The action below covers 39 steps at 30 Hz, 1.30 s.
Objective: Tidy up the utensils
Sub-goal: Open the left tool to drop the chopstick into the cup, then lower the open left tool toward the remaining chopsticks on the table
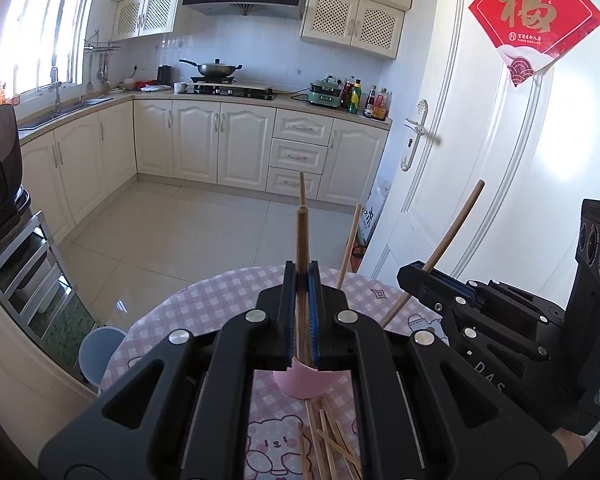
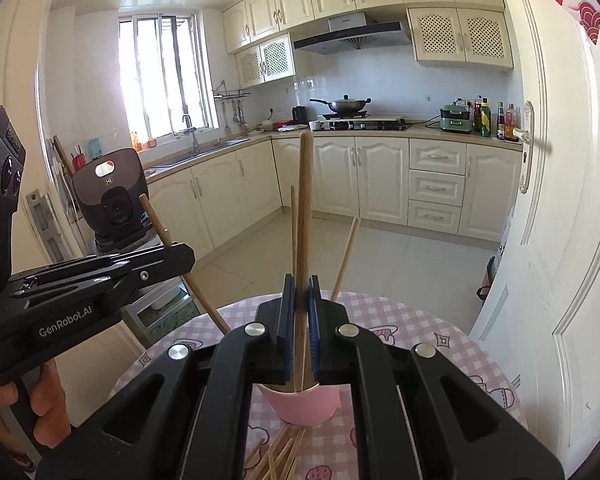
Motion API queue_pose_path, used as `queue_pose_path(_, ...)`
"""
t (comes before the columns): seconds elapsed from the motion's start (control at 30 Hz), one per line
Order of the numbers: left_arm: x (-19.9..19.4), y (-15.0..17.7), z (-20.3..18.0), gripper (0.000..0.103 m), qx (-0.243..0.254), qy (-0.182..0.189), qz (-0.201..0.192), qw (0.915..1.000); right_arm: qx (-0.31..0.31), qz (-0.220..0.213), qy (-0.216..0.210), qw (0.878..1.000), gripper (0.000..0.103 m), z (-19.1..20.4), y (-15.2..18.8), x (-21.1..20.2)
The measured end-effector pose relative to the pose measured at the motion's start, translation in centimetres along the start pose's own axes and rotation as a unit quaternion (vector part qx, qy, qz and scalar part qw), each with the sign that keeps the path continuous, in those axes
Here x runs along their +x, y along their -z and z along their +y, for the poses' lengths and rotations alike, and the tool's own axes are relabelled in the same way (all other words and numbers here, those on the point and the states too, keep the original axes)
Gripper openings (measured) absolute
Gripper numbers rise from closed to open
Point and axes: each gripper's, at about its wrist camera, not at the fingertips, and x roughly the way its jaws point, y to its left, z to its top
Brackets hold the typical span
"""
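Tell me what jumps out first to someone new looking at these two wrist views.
Both tongs, left tongs and right tongs, are shut on upright wooden chopsticks right above the pink cup on the pink checked table. A loose pile of chopsticks lies on the cloth near the cup's base. Behind, a red diamond poster hangs on the white door, upper right.

Two close wrist views, shared pink cup (image 1: 306, 382)

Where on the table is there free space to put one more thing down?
The checked tablecloth is bare to the right of the pink cup and beyond it, up to the table's far edge. It is crowded just in front of the cup, where loose chopsticks lie crossed in a pile.
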Motion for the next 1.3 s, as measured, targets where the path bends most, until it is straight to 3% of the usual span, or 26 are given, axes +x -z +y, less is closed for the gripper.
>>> queue_pose_path(0.63, -0.1, 1.1, -0.4, 0.007, 0.011, 0.0, 0.022, 0.9997, 0.019, 0.03, 0.005, 0.999, 0.007, 0.2, 1.7, 0.9)
queue_pose_path(0.8, -0.4, 1.1, -0.3, 0.007, 0.007, -0.005, 0.031, 0.9995, 0.025, 0.025, 0.004, 0.999, 0.027, 0.2, 1.5, 0.1)
queue_pose_path(0.9, -0.7, 1.2, -0.3, 0.008, 0.005, -0.008, 0.033, 0.9994, 0.026, 0.022, 0.002, 0.999, 0.031, 0.3, 1.4, -0.5)
queue_pose_path(1.0, -1.0, 1.2, -0.7, 0.033, 0.005, -0.01, 0.032, 0.9994, 0.026, 0.02, 0.0, 0.999, 0.036, 0.5, 1.4, -1.0)
queue_pose_path(1.03, -1.3, 1.3, -0.8, 0.05, 0.005, -0.012, 0.027, 0.9995, 0.027, 0.02, 0.0, 0.999, 0.036, 0.6, 1.4, -1.1)
queue_pose_path(1.07, -1.7, 1.4, -0.8, 0.054, 0.007, -0.015, 0.02, 0.9997, 0.029, 0.019, -0.001, 0.999, 0.037, 0.5, 1.5, -1.3)
queue_pose_path(1.3, -2.7, 1.8, -1.3, 0.057, 0.015, -0.016, 0.025, 0.9995, 0.033, 0.02, -0.007, 0.999, 0.038, 0.6, 1.9, -2.5)
